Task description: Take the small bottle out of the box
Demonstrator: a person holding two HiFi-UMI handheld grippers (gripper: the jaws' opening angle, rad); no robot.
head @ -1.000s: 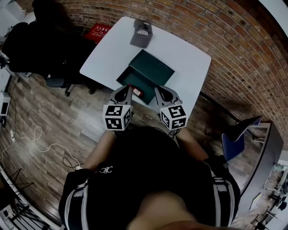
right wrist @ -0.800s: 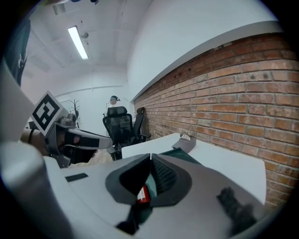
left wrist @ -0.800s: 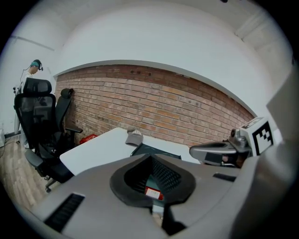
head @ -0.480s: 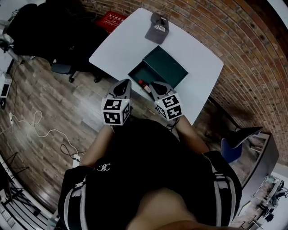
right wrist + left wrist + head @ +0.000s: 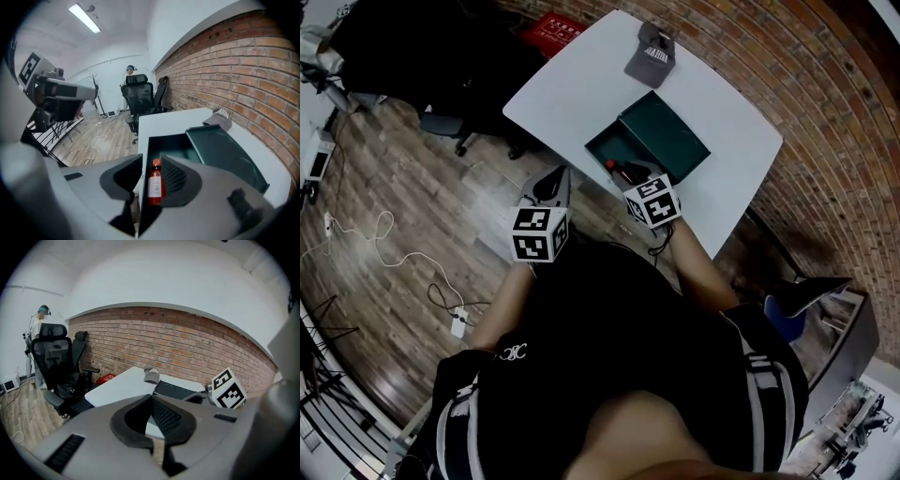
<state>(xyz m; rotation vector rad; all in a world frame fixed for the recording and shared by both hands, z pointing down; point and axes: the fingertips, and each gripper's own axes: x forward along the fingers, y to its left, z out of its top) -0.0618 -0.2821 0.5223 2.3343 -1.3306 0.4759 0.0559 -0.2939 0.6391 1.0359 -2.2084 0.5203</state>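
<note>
A small red bottle [image 5: 155, 183] with a white label lies on its side in the near corner of the open dark green box [image 5: 165, 142]; it is also seen as the bottle [image 5: 616, 170] in the head view. My right gripper [image 5: 151, 174] hangs just above the box [image 5: 623, 150]. Its jaws are opening, one on each side of the bottle, and the pads are not touching it. My left gripper [image 5: 553, 184] hovers left of the box at the table's near edge, with nothing in it. In its own view the left gripper [image 5: 151, 397] shows its tips meeting.
The box lid [image 5: 667, 139] lies open toward the far side of the white table [image 5: 572, 89]. A grey cap [image 5: 651, 56] rests at the table's far end. Black office chairs [image 5: 57, 358], a red case [image 5: 555, 34] and floor cables [image 5: 358, 246] stand to the left. Brick wall [image 5: 243, 70] runs behind.
My right gripper has moved forward over the box onto the bottle, and its jaws have parted from shut. The left gripper has stayed near the table's edge.
</note>
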